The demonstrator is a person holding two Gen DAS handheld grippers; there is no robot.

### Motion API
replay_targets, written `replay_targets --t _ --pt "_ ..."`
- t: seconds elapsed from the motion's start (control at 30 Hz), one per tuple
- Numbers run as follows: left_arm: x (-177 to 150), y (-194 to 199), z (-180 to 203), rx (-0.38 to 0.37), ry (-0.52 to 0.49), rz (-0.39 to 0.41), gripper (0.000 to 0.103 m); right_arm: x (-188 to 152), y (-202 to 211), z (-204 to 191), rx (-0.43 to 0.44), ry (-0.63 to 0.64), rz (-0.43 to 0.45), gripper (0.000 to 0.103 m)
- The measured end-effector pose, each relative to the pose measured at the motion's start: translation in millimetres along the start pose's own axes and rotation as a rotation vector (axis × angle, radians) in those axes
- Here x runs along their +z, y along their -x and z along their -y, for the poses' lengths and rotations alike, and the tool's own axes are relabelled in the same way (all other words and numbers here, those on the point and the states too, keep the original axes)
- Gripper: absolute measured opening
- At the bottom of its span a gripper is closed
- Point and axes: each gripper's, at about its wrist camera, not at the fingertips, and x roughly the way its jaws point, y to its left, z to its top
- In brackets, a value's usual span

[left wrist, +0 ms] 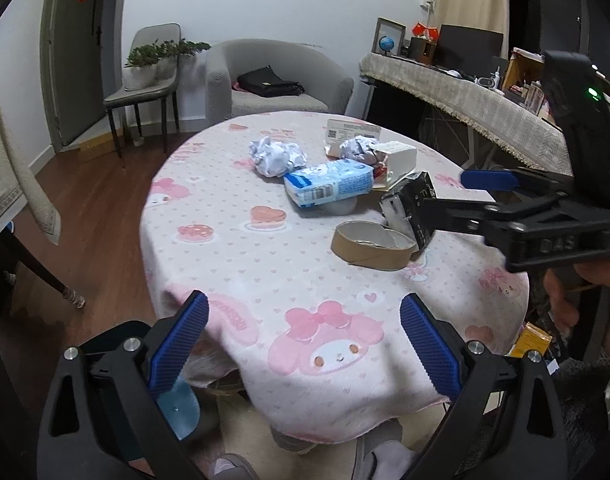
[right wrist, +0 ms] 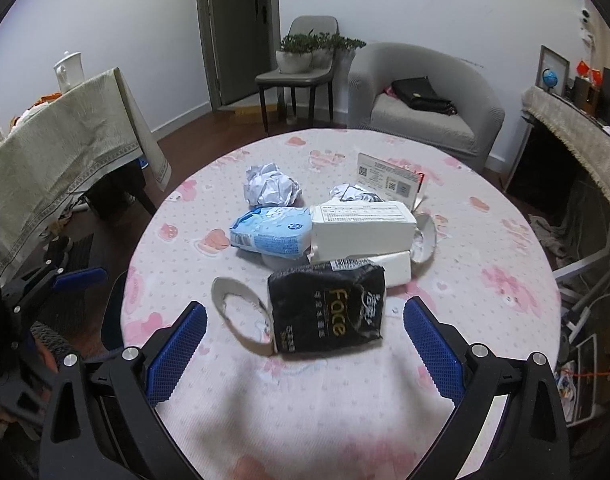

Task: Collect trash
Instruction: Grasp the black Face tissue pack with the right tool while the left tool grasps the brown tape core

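1. From my left tongs [left wrist: 301,340] I see only the near rim of the desk [left wrist: 233,272]; both blue pads are spread wide with nothing between them.
2. My right tongs [right wrist: 305,340] are likewise released, fingers apart over the desk, empty, just short of the black packet [right wrist: 325,312].
3. The right tool's body hides part of the black packet in the left view; one of its fingers looks close to the packet, and I cannot tell whether they touch.
4. The trash sits clustered mid-desk: a crumpled paper ball [right wrist: 271,190], a blue tissue pack [right wrist: 271,232], two white boxes [right wrist: 363,224] stacked, and a flattened cardboard tape ring [right wrist: 241,312] touching the packet.
5. A second crumpled wad [right wrist: 351,193] is half hidden behind the boxes.
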Motion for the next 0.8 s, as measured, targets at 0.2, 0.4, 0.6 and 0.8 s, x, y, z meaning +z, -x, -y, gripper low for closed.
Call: replay_targets --t 0.2,0.4,0.6,0.8 --pt "6 -14 3 -0.033 -0.008 -0.028 0.095 8 -25 9 -0.006 -0.006 -0.056 0.099" --pt "10 -30 12 -0.061 -0.052 -0.058 0.088 10 -44 24 0.052 -0.070 -0.091 0.075" --pt "10 -44 20 -0.074 -0.097 -0.067 0.088 7 -29 34 0.086 -0.121 -0.063 0.071" --pt "10 -54 33 -0.075 -0.143 -0.066 0.088 4 -11 53 0.098 -0.172 -0.015 0.071"
